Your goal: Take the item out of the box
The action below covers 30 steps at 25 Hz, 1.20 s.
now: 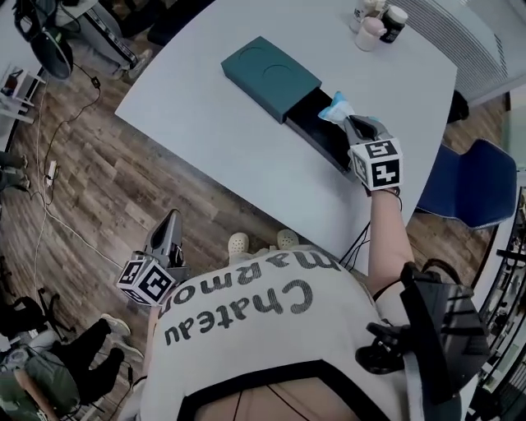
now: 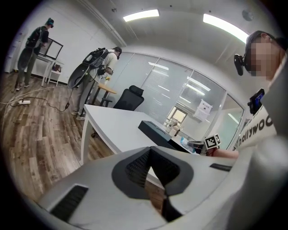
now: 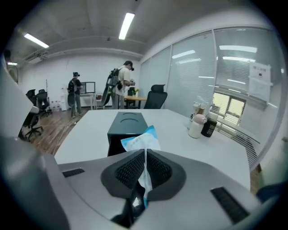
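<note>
A dark teal box (image 1: 269, 76) lies on the white table (image 1: 205, 123), its black drawer (image 1: 316, 123) pulled out toward me. My right gripper (image 1: 349, 122) hovers over the open drawer, shut on a thin blue-and-white packet (image 1: 337, 108). In the right gripper view the packet (image 3: 140, 143) stands pinched between the pads, its top fanning out above them, with the box (image 3: 127, 122) just beyond. My left gripper (image 1: 170, 220) hangs low over the wooden floor, away from the table. Its jaws meet with nothing between them. From the left gripper view the box (image 2: 155, 130) shows far off.
Small bottles (image 1: 374, 23) stand at the table's far right corner. A blue chair (image 1: 472, 185) sits right of the table. Cables (image 1: 49, 177) trail over the floor at the left. People (image 2: 96, 74) stand at desks across the room.
</note>
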Tool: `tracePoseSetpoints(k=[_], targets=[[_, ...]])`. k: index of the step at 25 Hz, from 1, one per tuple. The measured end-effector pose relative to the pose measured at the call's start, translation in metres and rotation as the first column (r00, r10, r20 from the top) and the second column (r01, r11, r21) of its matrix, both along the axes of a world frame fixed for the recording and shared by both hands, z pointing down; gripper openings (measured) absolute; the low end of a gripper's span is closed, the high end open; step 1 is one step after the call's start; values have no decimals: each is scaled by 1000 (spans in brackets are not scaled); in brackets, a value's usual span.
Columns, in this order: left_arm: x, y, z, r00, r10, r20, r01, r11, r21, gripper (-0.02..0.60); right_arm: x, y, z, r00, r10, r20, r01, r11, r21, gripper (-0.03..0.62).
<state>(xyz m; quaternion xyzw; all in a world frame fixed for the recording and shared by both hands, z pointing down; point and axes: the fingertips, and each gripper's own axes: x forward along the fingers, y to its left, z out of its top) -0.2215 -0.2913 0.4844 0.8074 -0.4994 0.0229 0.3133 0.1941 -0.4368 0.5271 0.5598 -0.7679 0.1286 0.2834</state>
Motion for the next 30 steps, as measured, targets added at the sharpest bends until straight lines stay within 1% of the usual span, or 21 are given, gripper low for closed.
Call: tracePoseSetpoints(k=[3, 6, 10, 12, 15, 18, 20, 23, 25, 28, 30], targets=[[-13, -17, -5, 998, 62, -25, -62, 998, 9, -3, -5, 7, -22, 996, 78, 52, -82, 993, 81, 17], [-27, -38, -20, 991, 125, -40, -123, 991, 54, -3, -13, 21, -41, 983, 155, 95, -166, 978, 123, 17], [-37, -60, -33, 978, 196, -68, -189, 977, 98, -3, -38, 46, -59, 974, 191, 123, -207, 969, 137, 15], [-32, -66, -36, 967, 242, -82, -233, 966, 111, -4, -53, 60, -62, 975, 193, 109, -206, 970, 130, 17], [-18, -71, -35, 942, 321, -99, -309, 944, 120, -3, -75, 80, -63, 979, 185, 83, -194, 973, 121, 17], [-9, -72, -36, 916, 384, -114, -371, 921, 123, -4, -97, 101, -63, 977, 193, 91, -202, 974, 107, 17], [-5, -67, -38, 895, 429, -119, -415, 901, 128, -3, -109, 117, -60, 976, 200, 92, -208, 974, 91, 17], [3, -56, -37, 863, 494, -109, -478, 867, 143, -3, -120, 138, -54, 975, 211, 73, -216, 974, 71, 17], [9, -51, -34, 845, 523, -114, -507, 850, 140, -3, -121, 151, -52, 972, 226, 63, -229, 971, 64, 17], [15, -45, -32, 823, 552, -135, -539, 833, 124, -4, -123, 169, -54, 962, 256, 99, -262, 964, 54, 17], [19, -42, -33, 805, 579, -128, -565, 815, 127, -5, -129, 178, -57, 954, 266, 139, -275, 960, 53, 17]])
